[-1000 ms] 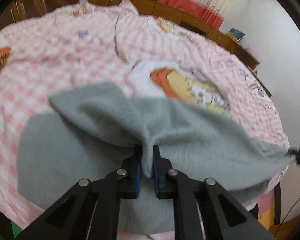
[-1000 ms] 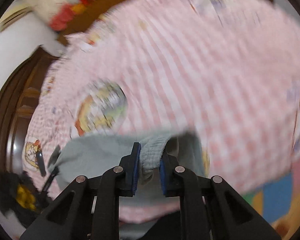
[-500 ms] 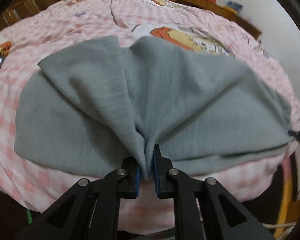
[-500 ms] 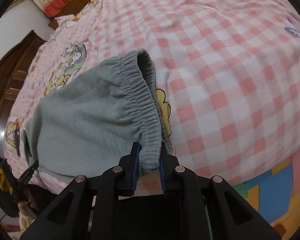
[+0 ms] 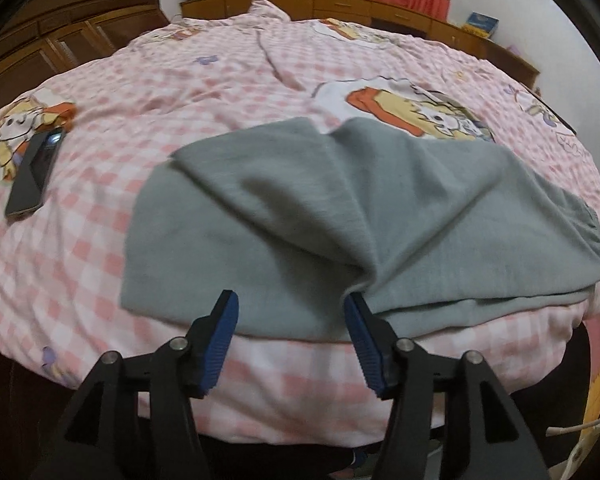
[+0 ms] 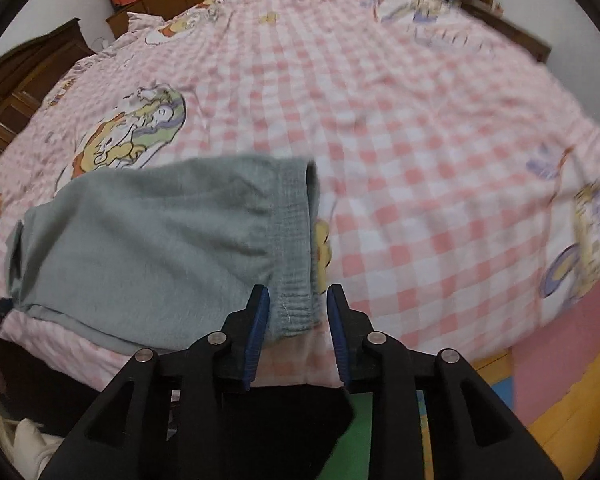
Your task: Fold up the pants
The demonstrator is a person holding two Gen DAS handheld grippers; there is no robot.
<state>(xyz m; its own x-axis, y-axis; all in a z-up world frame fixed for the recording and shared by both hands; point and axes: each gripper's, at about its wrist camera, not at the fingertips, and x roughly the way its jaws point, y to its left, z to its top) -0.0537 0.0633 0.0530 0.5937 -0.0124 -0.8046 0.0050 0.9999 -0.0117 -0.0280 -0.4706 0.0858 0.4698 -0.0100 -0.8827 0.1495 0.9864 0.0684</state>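
Note:
The grey pants [image 5: 340, 216] lie folded on the pink checked bed sheet [image 5: 180, 80], one layer draped over the other near the bed's front edge. My left gripper [image 5: 291, 298] hangs just above the front fold; its jaws are opening, the cloth lies loose between them and only brushes the right finger [image 5: 364, 320]. In the right wrist view the elastic waistband [image 6: 296, 280] of the pants [image 6: 152, 248] rests between the fingers of my right gripper [image 6: 298, 292]. Its jaws are opening too, and the right pad stands off the band.
A dark phone [image 5: 34, 172] lies on the sheet left of the pants. Wooden cabinets [image 5: 60, 40] and a headboard [image 5: 340, 0] ring the bed, with curtains behind. Coloured floor mats [image 6: 560, 380] show past the bed's right edge [image 6: 500, 332].
Both grippers were shut on the pants and have opened and let go. The pants have come down from a lifted drape to lie on the bed, and both grippers have sunk toward its front edge.

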